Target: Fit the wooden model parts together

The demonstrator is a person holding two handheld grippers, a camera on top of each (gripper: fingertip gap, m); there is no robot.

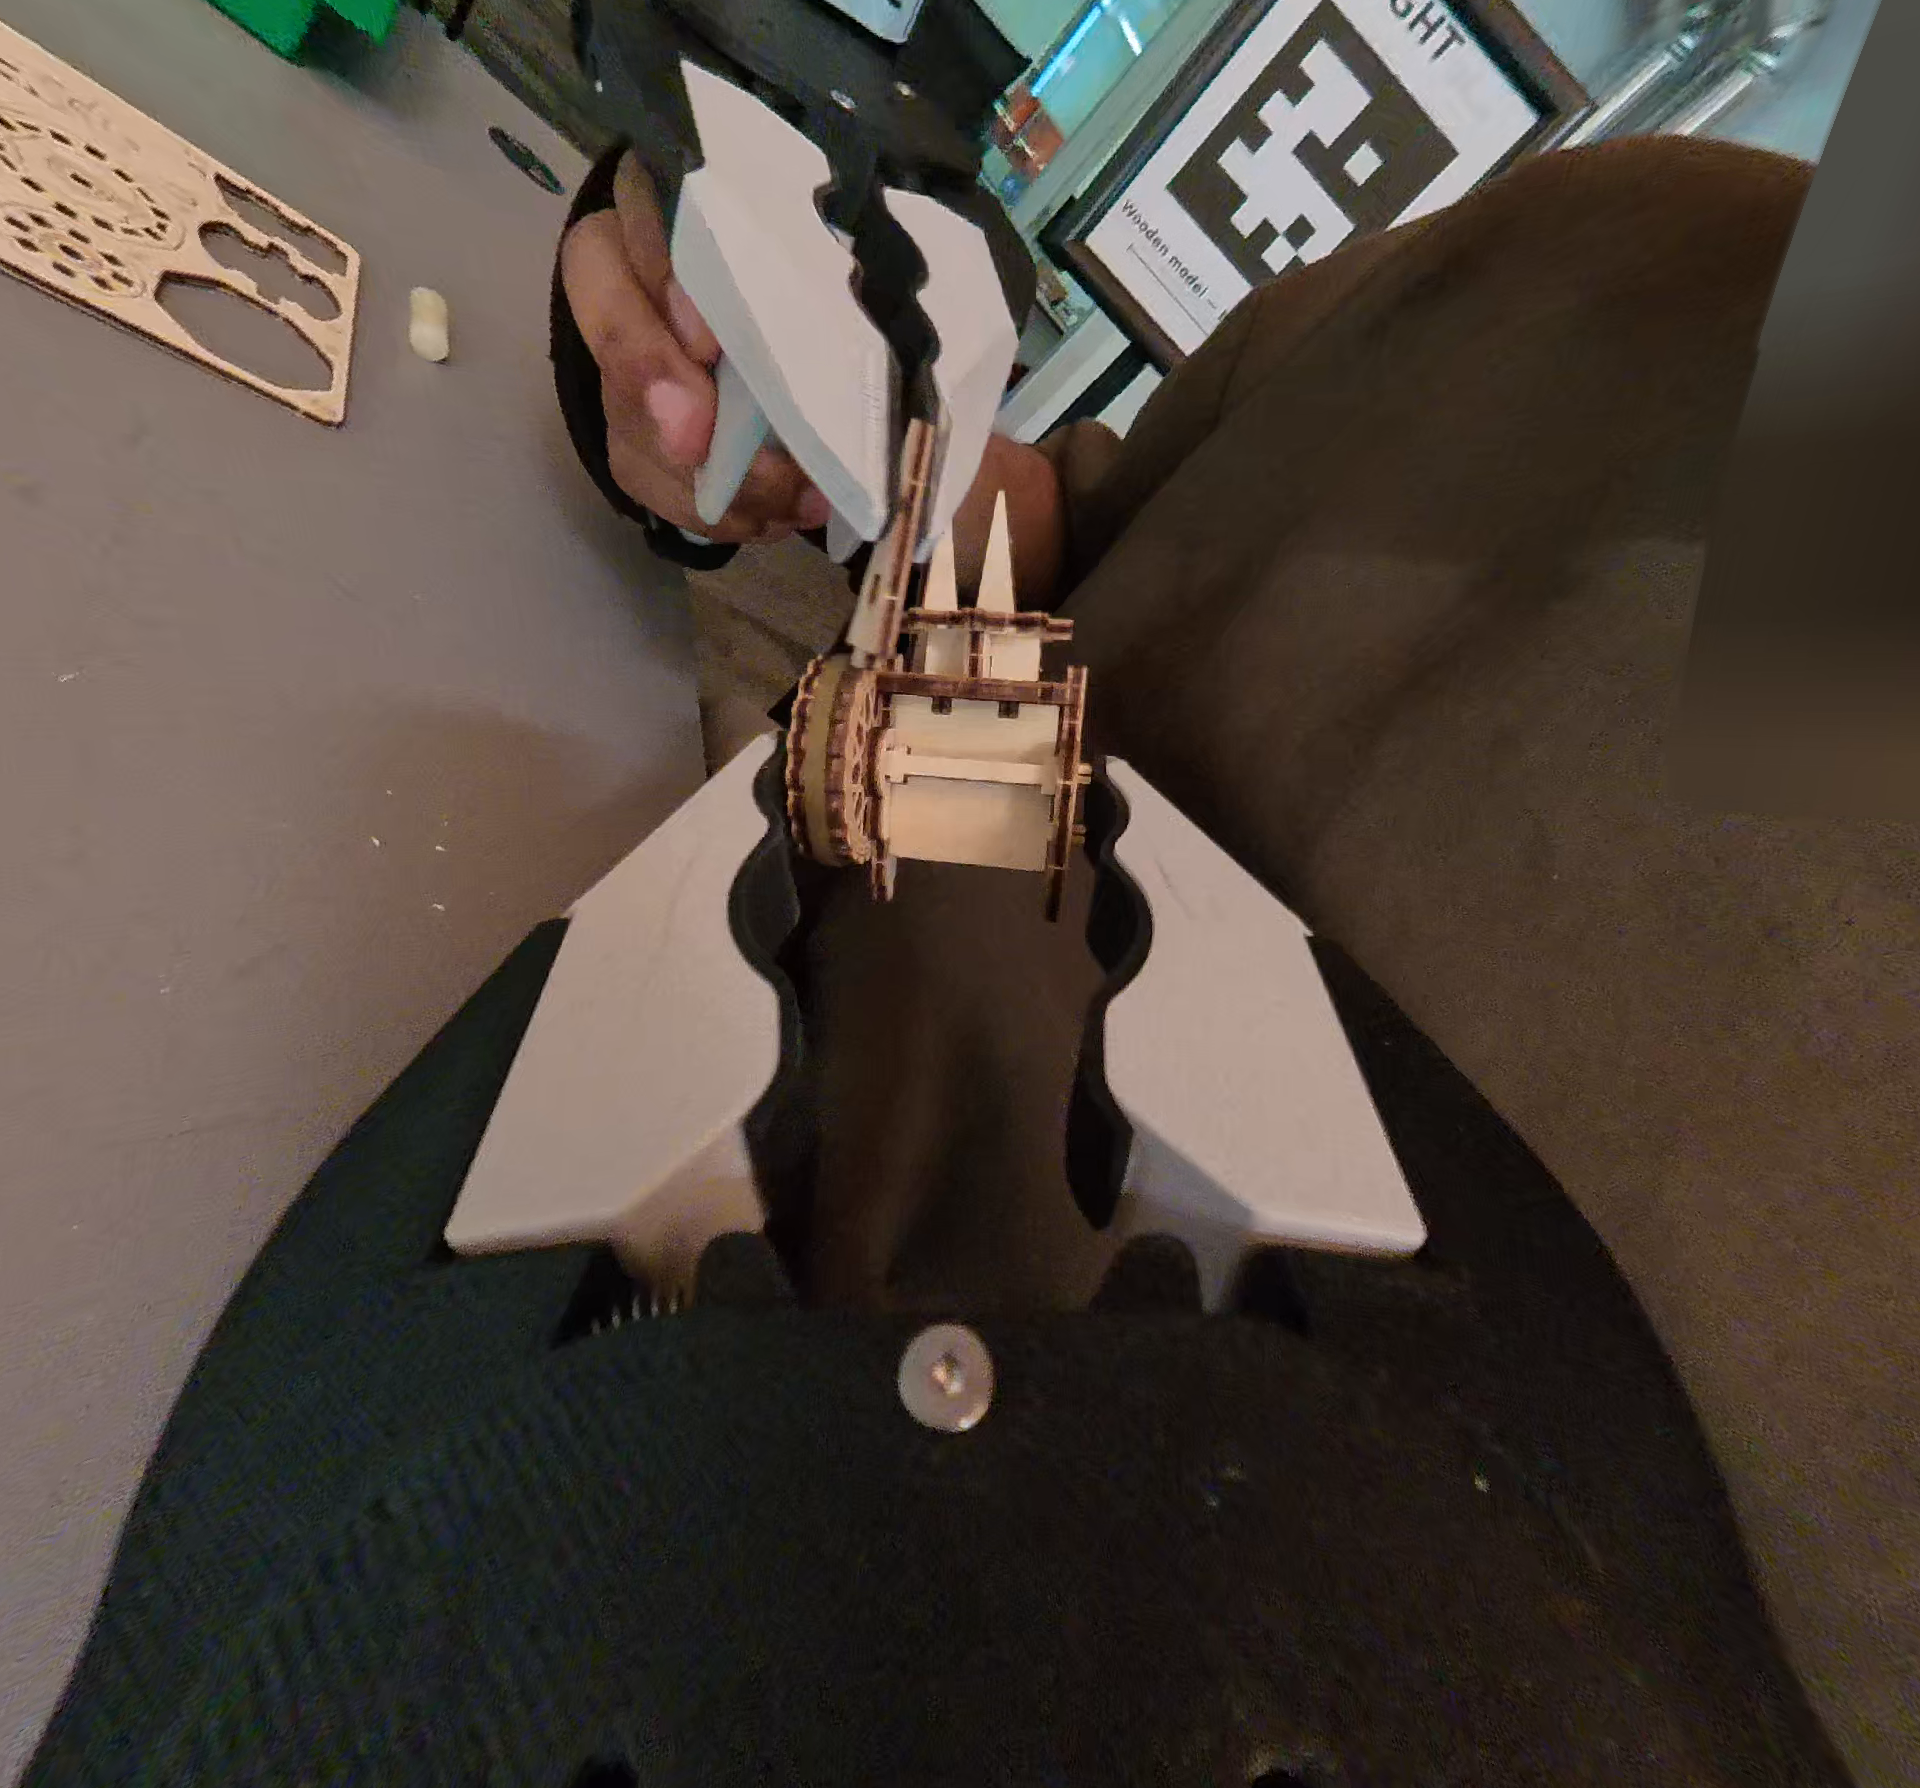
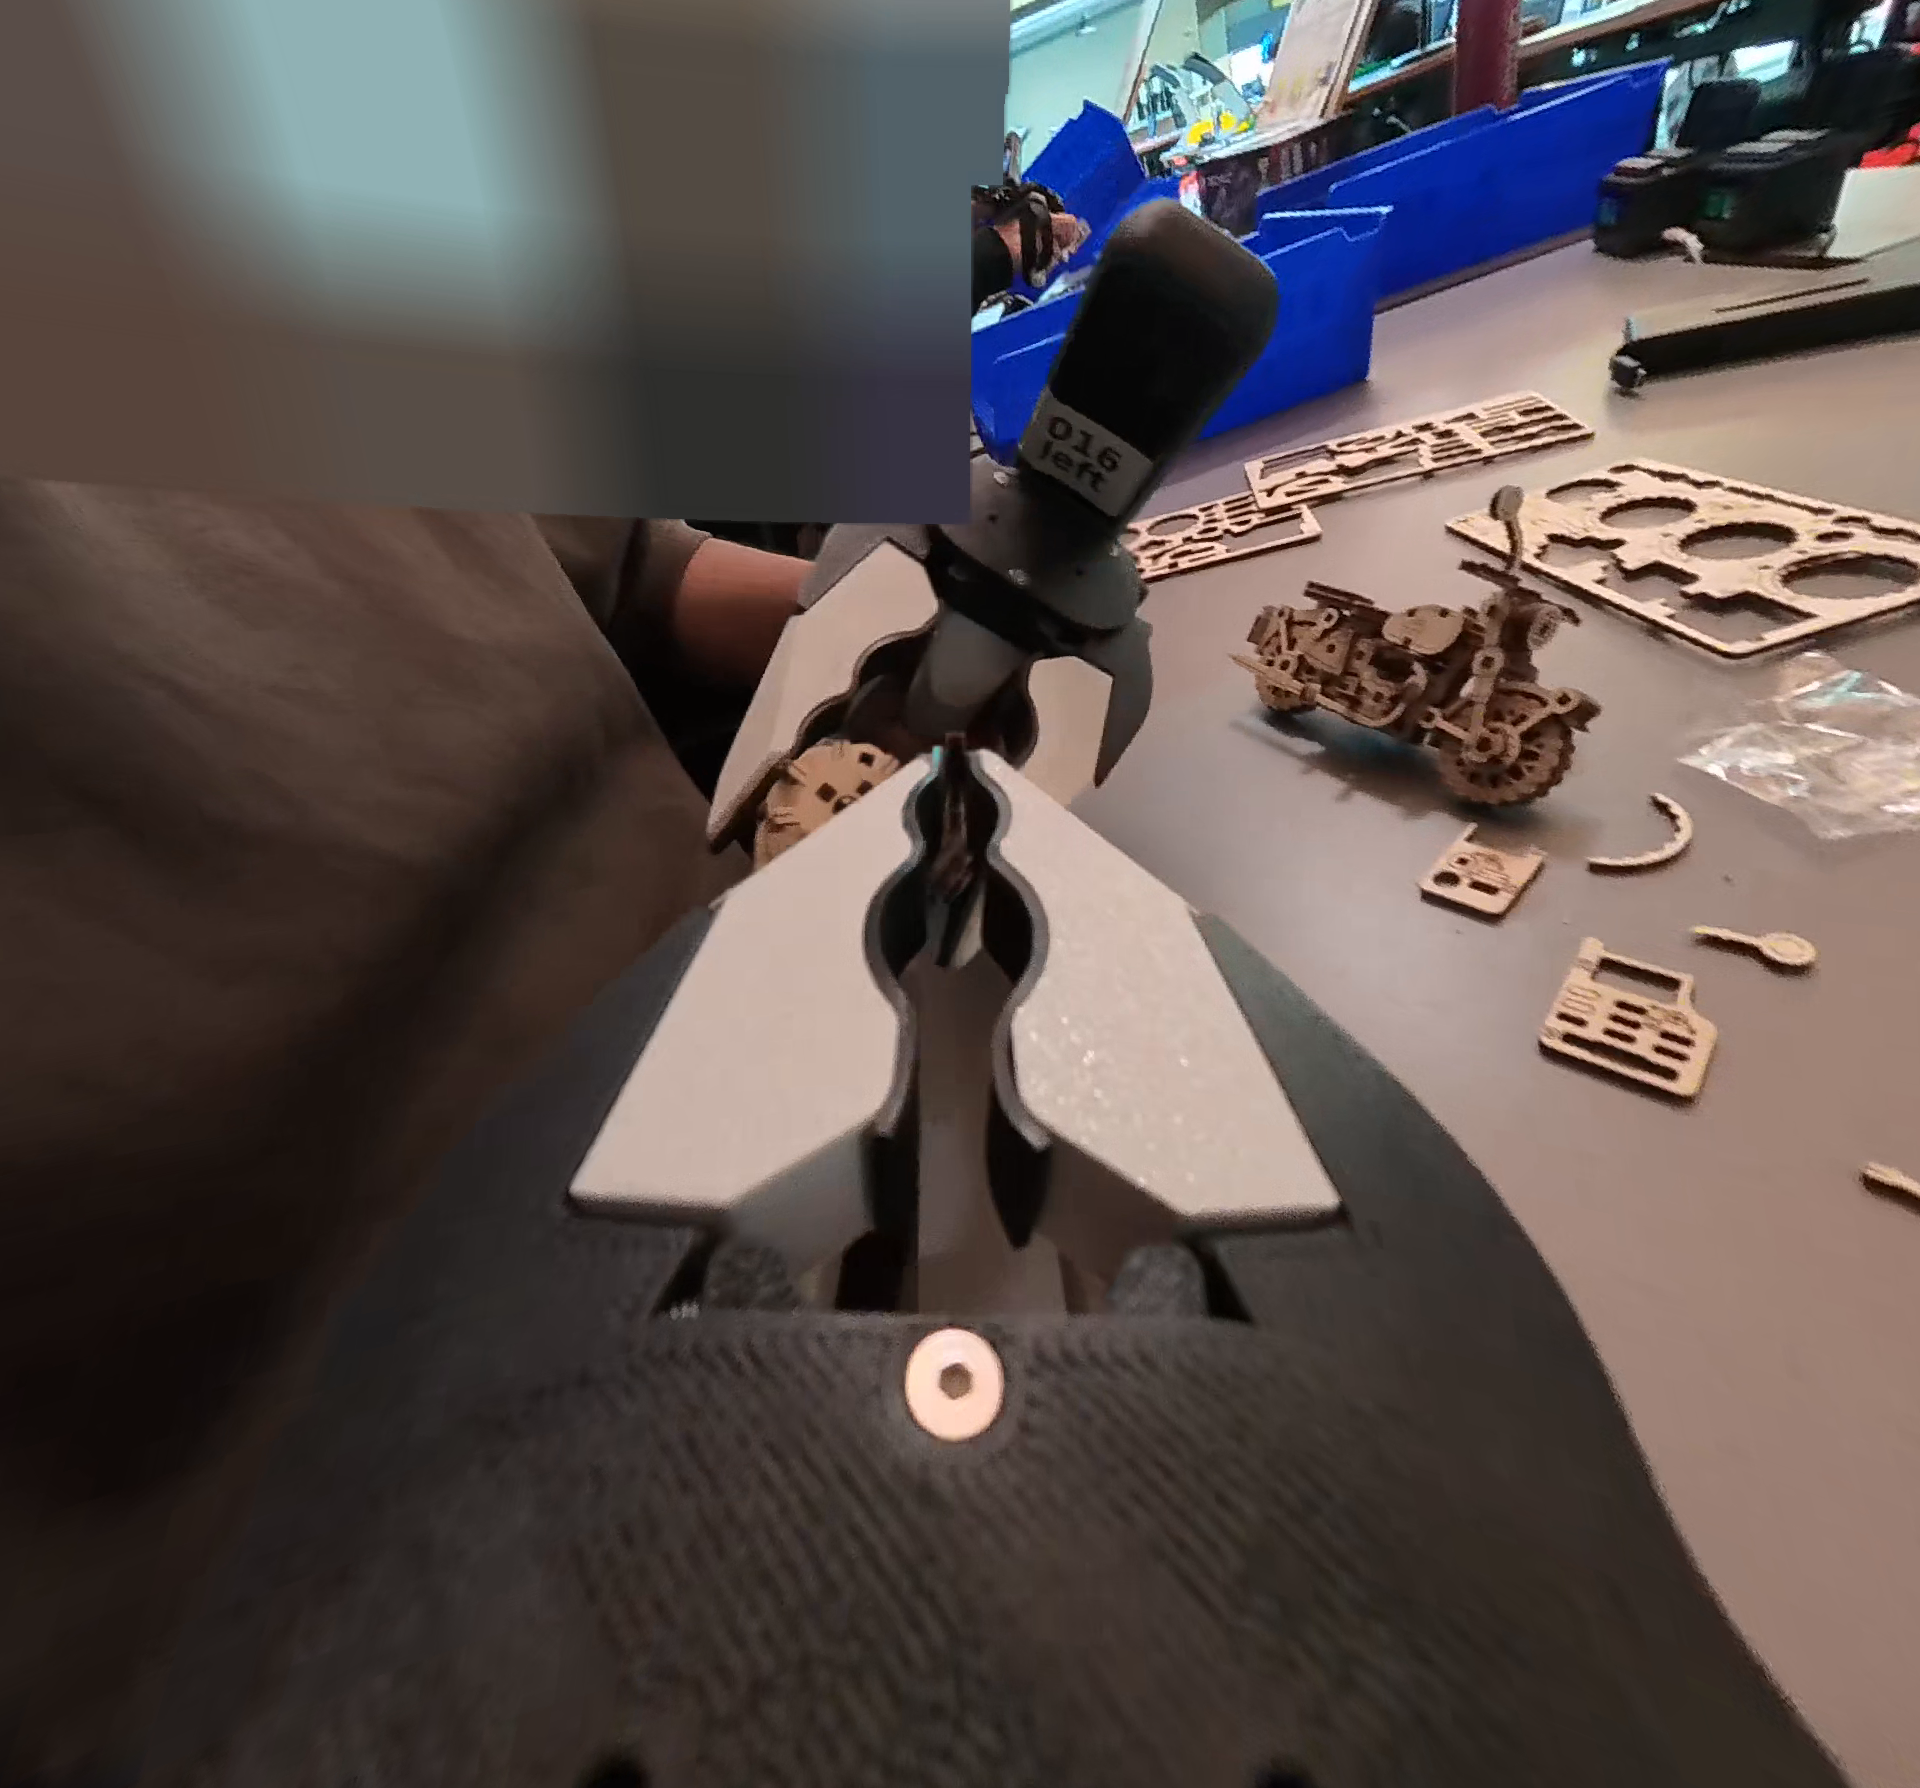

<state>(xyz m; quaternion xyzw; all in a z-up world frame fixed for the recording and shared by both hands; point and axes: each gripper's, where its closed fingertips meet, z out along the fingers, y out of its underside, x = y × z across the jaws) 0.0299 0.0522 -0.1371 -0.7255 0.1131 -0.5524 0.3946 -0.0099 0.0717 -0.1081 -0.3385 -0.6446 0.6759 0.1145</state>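
My left gripper (image 1: 940,793) is shut on a small wooden sub-assembly (image 1: 956,782), a boxy frame with a toothed wheel (image 1: 831,767) on its left side, held in the air in front of a person's brown sleeve. My right gripper (image 1: 914,491) comes in from above in the left wrist view, shut on a thin flat wooden strip (image 1: 899,543) whose lower end touches the top left of the sub-assembly. In the right wrist view the right gripper (image 2: 954,782) pinches the strip (image 2: 951,855) edge-on, with the left gripper (image 2: 914,699) and the wheel (image 2: 821,793) just beyond it.
A built wooden motorcycle model (image 2: 1423,678) stands on the grey table (image 2: 1455,1219). Punched-out wooden sheets (image 2: 1704,554), loose flat wooden parts (image 2: 1626,1016) and a clear plastic bag (image 2: 1829,751) lie around it. Blue bins (image 2: 1247,304) stand behind. Another sheet (image 1: 156,221) lies at the left. There is about 5 cm between the tips of the two grippers.
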